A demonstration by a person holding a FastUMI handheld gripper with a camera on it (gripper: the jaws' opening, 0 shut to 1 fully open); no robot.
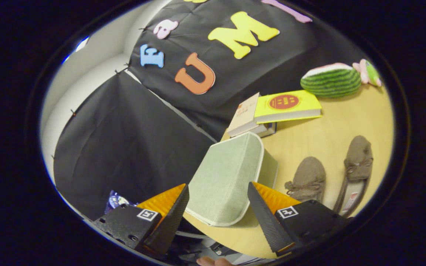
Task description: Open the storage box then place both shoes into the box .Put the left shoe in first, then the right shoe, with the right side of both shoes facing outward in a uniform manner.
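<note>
The storage box (231,173) is pale green fabric with white piping around its lid, and it stands on the wooden table (331,129) near the table's edge. The lid seems to lie down on the box. My gripper (218,186) is open, with one finger on each side of the box's near corner and neither pressing on it. Two brown fuzzy shoes with small bows lie side by side on the table to the right of the box. The nearer shoe (307,177) is next to the box and the other shoe (357,166) is beyond it.
A stack of books with a yellow book (287,105) on top lies behind the box. Further back are a watermelon plush (331,79) and a pink and green toy (368,72). The table's edge runs under the box. A person's fingertip (213,261) shows below the fingers.
</note>
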